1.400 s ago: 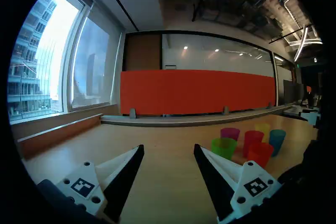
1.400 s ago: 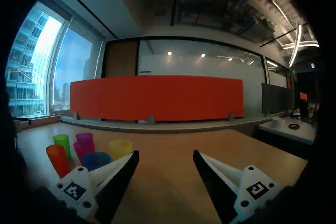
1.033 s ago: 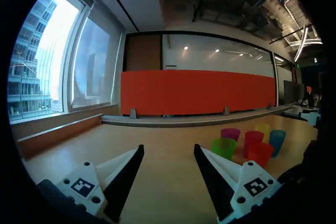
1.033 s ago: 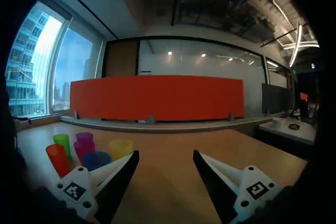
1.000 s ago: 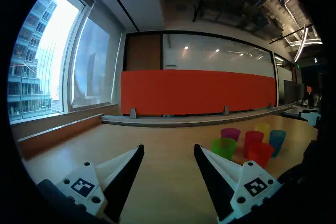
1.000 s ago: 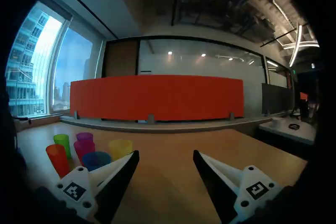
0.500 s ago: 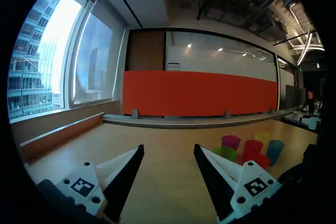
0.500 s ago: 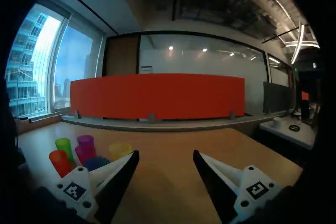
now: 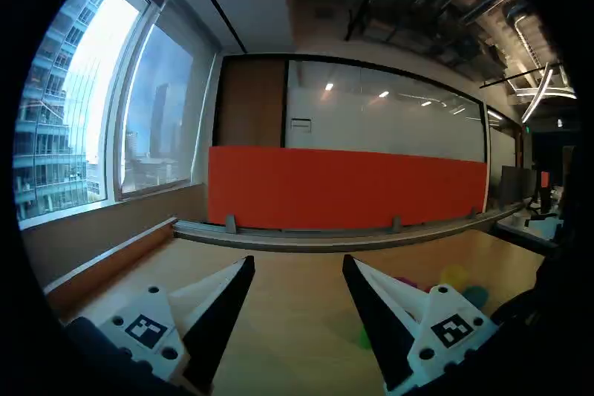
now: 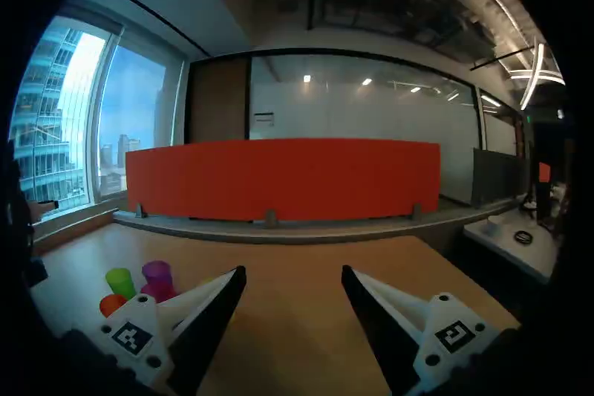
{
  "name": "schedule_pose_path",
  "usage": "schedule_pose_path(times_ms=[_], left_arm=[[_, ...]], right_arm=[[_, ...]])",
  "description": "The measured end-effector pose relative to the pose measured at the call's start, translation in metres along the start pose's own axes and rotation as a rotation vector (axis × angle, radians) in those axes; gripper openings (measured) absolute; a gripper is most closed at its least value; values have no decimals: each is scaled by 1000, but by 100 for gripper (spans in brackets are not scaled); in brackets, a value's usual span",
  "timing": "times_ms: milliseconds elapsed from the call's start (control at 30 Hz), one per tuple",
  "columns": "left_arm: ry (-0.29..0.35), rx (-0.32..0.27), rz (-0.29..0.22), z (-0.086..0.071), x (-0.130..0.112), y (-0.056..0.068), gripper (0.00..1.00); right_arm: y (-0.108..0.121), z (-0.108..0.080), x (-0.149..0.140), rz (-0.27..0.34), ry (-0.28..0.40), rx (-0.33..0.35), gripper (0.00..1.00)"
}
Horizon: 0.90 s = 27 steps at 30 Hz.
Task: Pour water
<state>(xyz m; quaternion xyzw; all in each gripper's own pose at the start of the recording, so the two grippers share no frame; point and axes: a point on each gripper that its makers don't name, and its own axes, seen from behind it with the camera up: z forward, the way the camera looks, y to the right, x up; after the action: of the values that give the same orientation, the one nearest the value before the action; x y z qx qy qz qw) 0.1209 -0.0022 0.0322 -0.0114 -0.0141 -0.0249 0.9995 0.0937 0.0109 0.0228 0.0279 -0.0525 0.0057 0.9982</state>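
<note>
"So, where did things stand?"

"Ahead of both grippers ran the long orange partition [image 9: 345, 188], and the wooden table [image 9: 297, 299] spread beneath them up to it. The left gripper [image 9: 297, 258] hung over bare wood with its jaws spread wide, holding nothing. The right gripper [image 10: 293, 270] was the same, released and empty."

"And the things for pouring?"

"Low and to the right of the left gripper, mostly hidden behind its right finger, a yellow cup [image 9: 454, 275] and a blue cup [image 9: 475, 296] peeked out. From the right gripper, a green cup [image 10: 119, 279], a purple cup [image 10: 157, 271] and an orange cup [image 10: 111, 304] stood low to the left, just beside its left finger, all upright on the table."

"How far along, then?"

"Hardly begun, I'd judge. No cup was grasped and none was tilted. I couldn't tell whether any held water. It all remained: reach down, close on a cup, lift it, tip it over another."
</note>
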Motion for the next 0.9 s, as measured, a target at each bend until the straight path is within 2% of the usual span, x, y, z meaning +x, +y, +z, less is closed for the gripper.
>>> schedule_pose_path(times_ms=[467,667,900], left_arm=[[-14,-86,25,21,58,26,88],[-26,-136,35,24,67,40,87],[-44,-197,22,26,68,54,88]], right_arm=[[-7,4,68,0,3,43,99],[-8,3,77,-13,-3,50,99],[-19,2,78,-20,-7,106,99]])
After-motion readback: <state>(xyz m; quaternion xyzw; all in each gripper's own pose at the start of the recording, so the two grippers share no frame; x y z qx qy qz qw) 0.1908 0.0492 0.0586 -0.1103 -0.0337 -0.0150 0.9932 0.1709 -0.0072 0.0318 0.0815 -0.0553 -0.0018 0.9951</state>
